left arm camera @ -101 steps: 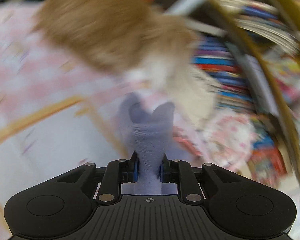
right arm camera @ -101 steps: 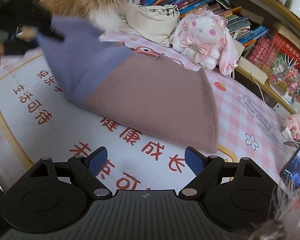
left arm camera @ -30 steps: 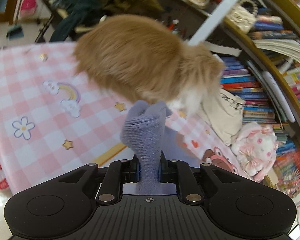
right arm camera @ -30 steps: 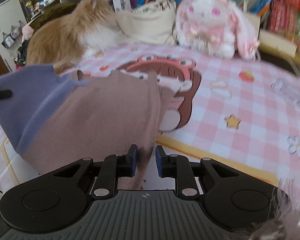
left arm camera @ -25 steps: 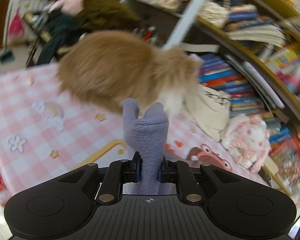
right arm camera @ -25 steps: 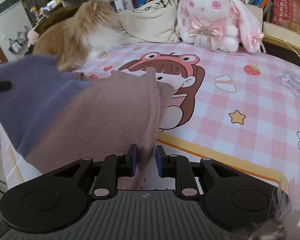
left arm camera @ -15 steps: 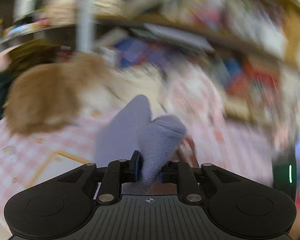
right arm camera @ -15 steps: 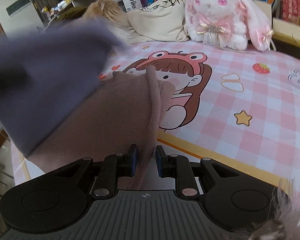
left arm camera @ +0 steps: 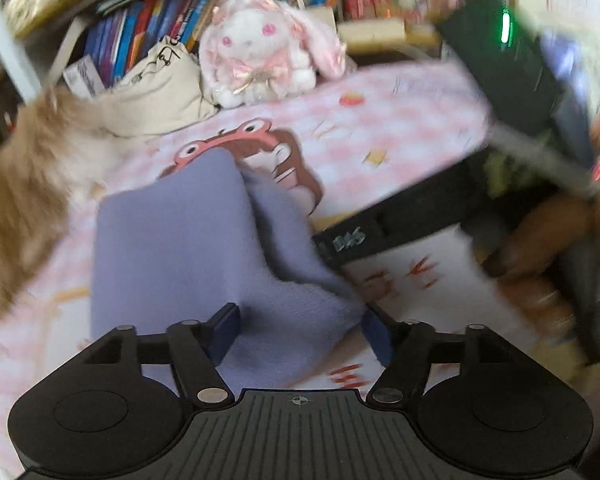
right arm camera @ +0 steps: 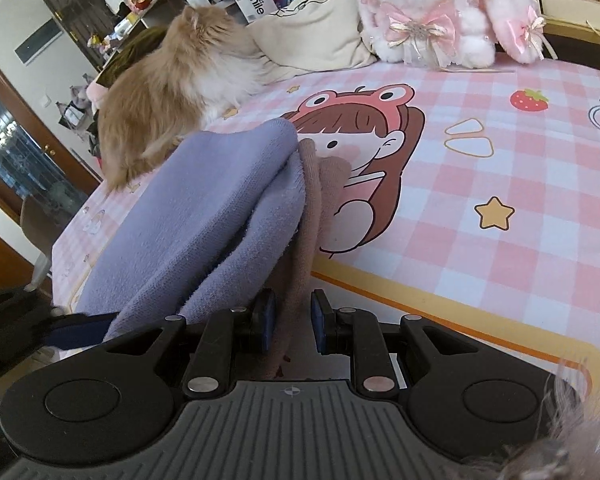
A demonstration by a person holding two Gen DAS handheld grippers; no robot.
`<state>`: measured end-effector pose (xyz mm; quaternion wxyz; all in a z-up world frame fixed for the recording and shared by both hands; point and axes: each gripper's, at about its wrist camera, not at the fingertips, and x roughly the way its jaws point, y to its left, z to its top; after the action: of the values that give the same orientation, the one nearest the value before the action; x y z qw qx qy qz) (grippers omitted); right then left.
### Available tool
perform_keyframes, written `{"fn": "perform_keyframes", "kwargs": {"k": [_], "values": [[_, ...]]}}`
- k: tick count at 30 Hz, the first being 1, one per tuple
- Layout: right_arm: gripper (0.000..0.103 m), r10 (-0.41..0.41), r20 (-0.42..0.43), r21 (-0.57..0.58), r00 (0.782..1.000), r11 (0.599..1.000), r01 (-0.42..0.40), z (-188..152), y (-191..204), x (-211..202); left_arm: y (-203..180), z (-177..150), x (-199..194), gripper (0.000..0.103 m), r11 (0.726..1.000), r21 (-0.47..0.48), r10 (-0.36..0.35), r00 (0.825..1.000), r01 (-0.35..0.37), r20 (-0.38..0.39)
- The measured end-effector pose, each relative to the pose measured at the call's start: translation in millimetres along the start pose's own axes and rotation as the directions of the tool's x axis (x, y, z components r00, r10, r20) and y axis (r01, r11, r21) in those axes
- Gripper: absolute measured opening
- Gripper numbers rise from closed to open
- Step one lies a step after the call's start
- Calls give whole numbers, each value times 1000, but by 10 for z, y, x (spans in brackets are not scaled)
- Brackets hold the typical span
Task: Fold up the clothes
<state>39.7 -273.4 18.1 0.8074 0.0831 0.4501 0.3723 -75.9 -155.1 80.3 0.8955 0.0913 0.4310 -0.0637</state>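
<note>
Nearest in the left wrist view, the left gripper point(left arm camera: 300, 332) has its jaws opening, spread wide either side of the lavender end of the garment point(left arm camera: 172, 248). The cloth lies between the pads, but they no longer seem to press on it; it looks let go, slumped on the table.

From that claw the garment runs away toward twelve o'clock, its long axis pointing at the frog-hat cartoon print point(left arm camera: 268, 152). A dark bar crosses at two o'clock; I take it for the other tool, though blur hides detail.

In the right wrist view, the right gripper point(right arm camera: 293, 326) is closed to a narrow gap, pinching the mauve edge point(right arm camera: 308, 216) of the same piece. The lavender layer lies folded over it, from nine up to twelve o'clock.

So the right hand is the one with hold; the left is free. As I judge it, the next move hangs on that: the fold lies straight ahead of both claws.

Farther off, a ginger cat point(right arm camera: 168, 92) sits at ten o'clock, a plush rabbit point(right arm camera: 432, 12) at one.
</note>
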Motion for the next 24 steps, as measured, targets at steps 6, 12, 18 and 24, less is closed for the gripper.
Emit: {"fn": "perform_keyframes", "kwargs": {"k": [6, 12, 18, 24], "values": [[38, 0, -26, 128, 1000, 992, 4, 48, -137, -114, 119, 43, -462, 86, 994, -101, -36, 995, 45, 92], [40, 27, 0, 259, 1000, 966, -26, 0, -319, -337, 465, 161, -629, 95, 957, -289, 81, 971, -13, 225], [44, 101, 34, 285, 994, 953, -107, 30, -288, -493, 817, 79, -297, 94, 902, -426, 155, 971, -65, 180], [61, 236, 36, 360, 971, 904, -232, 131, -211, -378, 808, -88, -109, 94, 904, -412, 178, 976, -112, 124]]}}
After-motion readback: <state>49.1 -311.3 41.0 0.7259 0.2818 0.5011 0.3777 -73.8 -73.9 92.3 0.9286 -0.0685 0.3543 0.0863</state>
